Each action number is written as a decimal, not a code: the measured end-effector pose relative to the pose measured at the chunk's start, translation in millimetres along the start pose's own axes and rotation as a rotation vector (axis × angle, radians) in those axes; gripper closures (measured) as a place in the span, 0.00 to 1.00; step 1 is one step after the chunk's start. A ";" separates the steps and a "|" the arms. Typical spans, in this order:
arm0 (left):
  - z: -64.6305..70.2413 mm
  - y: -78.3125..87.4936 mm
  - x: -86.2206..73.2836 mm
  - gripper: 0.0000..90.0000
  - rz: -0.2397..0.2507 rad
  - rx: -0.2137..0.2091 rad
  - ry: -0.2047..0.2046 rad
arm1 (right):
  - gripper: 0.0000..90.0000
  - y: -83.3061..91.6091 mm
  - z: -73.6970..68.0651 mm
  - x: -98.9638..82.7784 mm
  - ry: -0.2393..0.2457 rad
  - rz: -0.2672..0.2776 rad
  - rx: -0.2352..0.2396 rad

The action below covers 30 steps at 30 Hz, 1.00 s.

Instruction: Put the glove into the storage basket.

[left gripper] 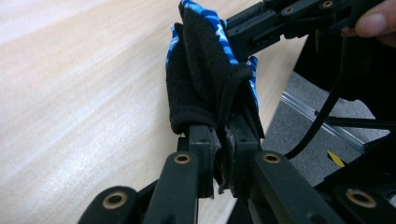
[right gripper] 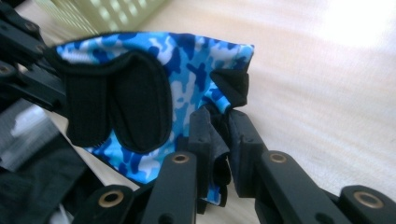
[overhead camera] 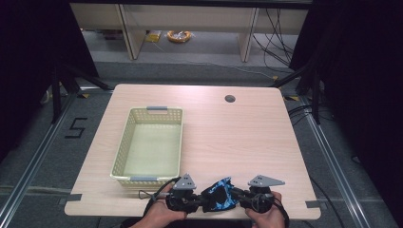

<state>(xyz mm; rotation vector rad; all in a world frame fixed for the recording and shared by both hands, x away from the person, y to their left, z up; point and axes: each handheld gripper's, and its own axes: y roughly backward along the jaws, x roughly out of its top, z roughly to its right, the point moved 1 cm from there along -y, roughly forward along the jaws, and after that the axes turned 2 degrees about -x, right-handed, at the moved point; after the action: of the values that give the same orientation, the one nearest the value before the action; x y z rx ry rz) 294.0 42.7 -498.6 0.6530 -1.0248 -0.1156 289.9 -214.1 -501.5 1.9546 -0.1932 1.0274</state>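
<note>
A blue camouflage glove (overhead camera: pixel 219 194) with black cuff and straps hangs between my two grippers just above the table's near edge. In the high view my left gripper (overhead camera: pixel 205 199) grips its left side and my right gripper (overhead camera: pixel 237 195) its right side. In the left gripper view the jaws (left gripper: pixel 219 135) are shut on the black edge of the glove (left gripper: pixel 201 79), with the other gripper (left gripper: pixel 254 28) holding its far end. In the right gripper view the jaws (right gripper: pixel 219 123) pinch the glove's (right gripper: pixel 187 60) lower edge.
A pale yellow-green mesh basket (overhead camera: pixel 124 142) with nothing in it stands on the left half of the wooden table (overhead camera: pixel 237 137), just beyond my left hand. A round cable hole (overhead camera: pixel 230 99) sits at the far edge. Floor rails run along both sides.
</note>
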 end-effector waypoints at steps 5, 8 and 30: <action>2.7 18.5 9.7 0.92 0.026 0.000 -0.020 | 0.91 12.6 -13.5 5.5 -0.042 0.051 0.012; -1.3 31.4 15.0 0.92 0.037 -0.006 -0.036 | 0.91 17.8 -16.5 14.7 0.012 0.093 0.021; -44.6 114.5 52.9 0.92 0.091 0.051 0.029 | 0.91 10.9 -61.4 105.1 0.119 0.139 0.119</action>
<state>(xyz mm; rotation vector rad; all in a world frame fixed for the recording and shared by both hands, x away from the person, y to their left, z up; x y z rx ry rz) 335.2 134.7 -410.6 0.6521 -1.0306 -0.0008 316.2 -147.4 -402.6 2.0014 -0.2075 1.2684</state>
